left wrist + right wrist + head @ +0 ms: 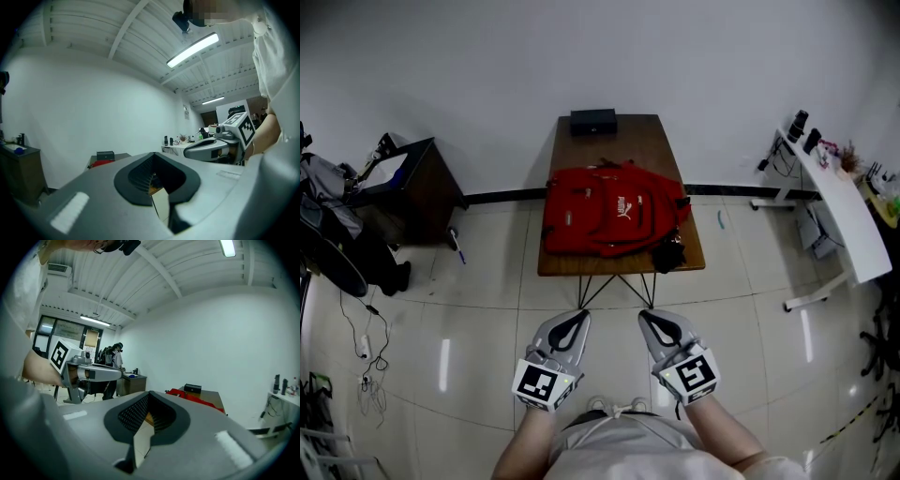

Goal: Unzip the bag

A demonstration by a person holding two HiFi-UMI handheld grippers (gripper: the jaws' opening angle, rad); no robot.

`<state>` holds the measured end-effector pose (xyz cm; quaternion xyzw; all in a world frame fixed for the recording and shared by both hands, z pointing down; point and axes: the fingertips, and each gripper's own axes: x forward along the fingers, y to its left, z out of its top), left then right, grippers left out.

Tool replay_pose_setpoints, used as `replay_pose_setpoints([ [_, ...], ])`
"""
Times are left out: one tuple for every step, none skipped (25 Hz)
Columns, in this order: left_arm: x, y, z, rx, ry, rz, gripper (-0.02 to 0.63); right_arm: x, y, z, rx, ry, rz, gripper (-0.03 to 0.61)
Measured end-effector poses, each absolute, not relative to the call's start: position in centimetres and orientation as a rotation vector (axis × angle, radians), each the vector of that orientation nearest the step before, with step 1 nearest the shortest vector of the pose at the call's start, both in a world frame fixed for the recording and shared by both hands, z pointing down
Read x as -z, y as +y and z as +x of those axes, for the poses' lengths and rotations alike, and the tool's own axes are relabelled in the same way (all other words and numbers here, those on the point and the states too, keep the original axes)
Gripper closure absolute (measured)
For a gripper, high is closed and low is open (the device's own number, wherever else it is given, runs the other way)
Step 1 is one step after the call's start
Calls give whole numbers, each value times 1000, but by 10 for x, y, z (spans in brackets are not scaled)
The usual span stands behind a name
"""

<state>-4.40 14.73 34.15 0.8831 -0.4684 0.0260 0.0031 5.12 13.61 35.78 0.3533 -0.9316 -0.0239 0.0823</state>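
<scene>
- Ahead of both tools, well beyond their tips, the red bag lies flat on the wooden table. A black box sits farther off at the table's back edge, and a small dark thing sits just beside the bag's near right corner.
- The left tool and the right tool are held side by side close to the person's body. They are over the tiled floor, short of the table's near edge, and point towards the bag.
- Both tools have their jaws pressed together at the tips, and neither pinches anything. Each tool's own view shows only floor through the gap behind the tips.
- From this far off the zip is too small to read, so I cannot tell whether it is closed or already drawn open.
- My judgement of the step: the scene fits two stages equally well. The person may be standing back with the bag zipped and waiting, or standing back with the zip already run open.
- Neither tool is near enough to touch the bag. Any work on the zip would call for bringing the tools over the table and spreading a pair of jaws to take the small pull. The soft cloth would likely need steadying by the other tool.
</scene>
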Motion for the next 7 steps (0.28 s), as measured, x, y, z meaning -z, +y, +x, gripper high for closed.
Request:
replay_pose_setpoints([
  [-342, 147, -44, -81, -1467, 2769, 607, -359, 135, 51, 68, -2782, 1057, 571],
  [-342, 146, -44, -82, -1466, 2769, 607, -359, 134, 52, 65, -2781, 1058, 571],
  [-342, 145, -44, -88, -1469, 2768, 607, -360, 134, 52, 61, -2780, 1059, 572],
  [-342, 145, -45, -97, -1473, 2765, 607, -361, 133, 52, 58, -2778, 1061, 572],
  [-342, 145, -45, -106, -1477, 2762, 607, -361, 132, 52, 55, -2775, 1063, 572],
  [-342, 144, -46, -113, -1481, 2760, 607, -361, 132, 53, 53, -2771, 1065, 572],
  [-343, 144, -46, -120, -1484, 2758, 607, -362, 132, 53, 51, -2767, 1069, 572],
])
